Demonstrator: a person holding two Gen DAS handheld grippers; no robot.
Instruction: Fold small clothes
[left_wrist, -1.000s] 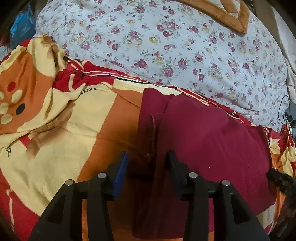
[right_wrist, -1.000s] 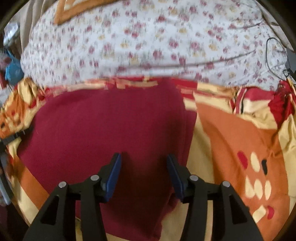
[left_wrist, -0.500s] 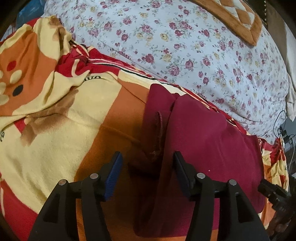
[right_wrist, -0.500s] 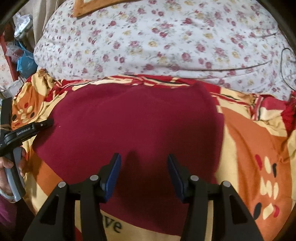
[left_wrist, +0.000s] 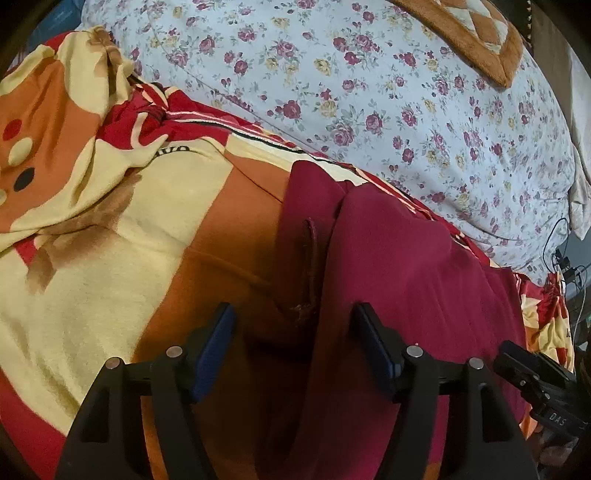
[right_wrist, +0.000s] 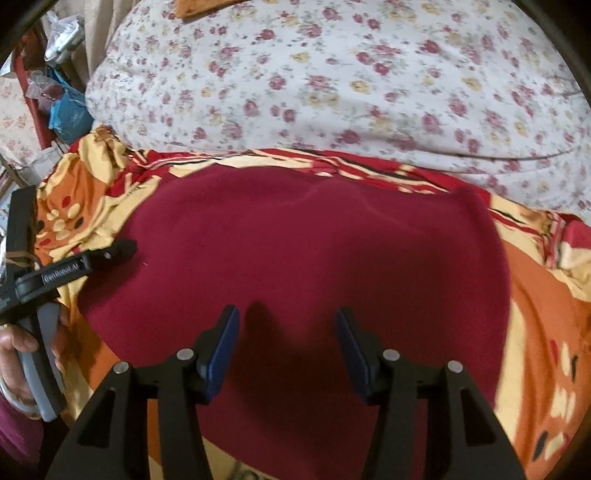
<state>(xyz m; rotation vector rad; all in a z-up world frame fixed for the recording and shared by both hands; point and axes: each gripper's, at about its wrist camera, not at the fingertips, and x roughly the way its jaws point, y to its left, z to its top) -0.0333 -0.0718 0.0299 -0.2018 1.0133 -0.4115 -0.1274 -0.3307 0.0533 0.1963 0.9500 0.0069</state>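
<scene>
maroon garment (right_wrist: 314, 251) lies flat on the bed, by the floral pillow (right_wrist: 332, 81) | left gripper (left_wrist: 291, 343) fingers just opening, over its hem, nothing pinched | right gripper (right_wrist: 286, 341) fingers spread, empty | soft, light, limp: best pinched at hem or corner

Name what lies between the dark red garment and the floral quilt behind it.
A strip of the red, cream and orange patterned blanket separates the dark red garment from the floral quilt, clearest in the right wrist view.
</scene>
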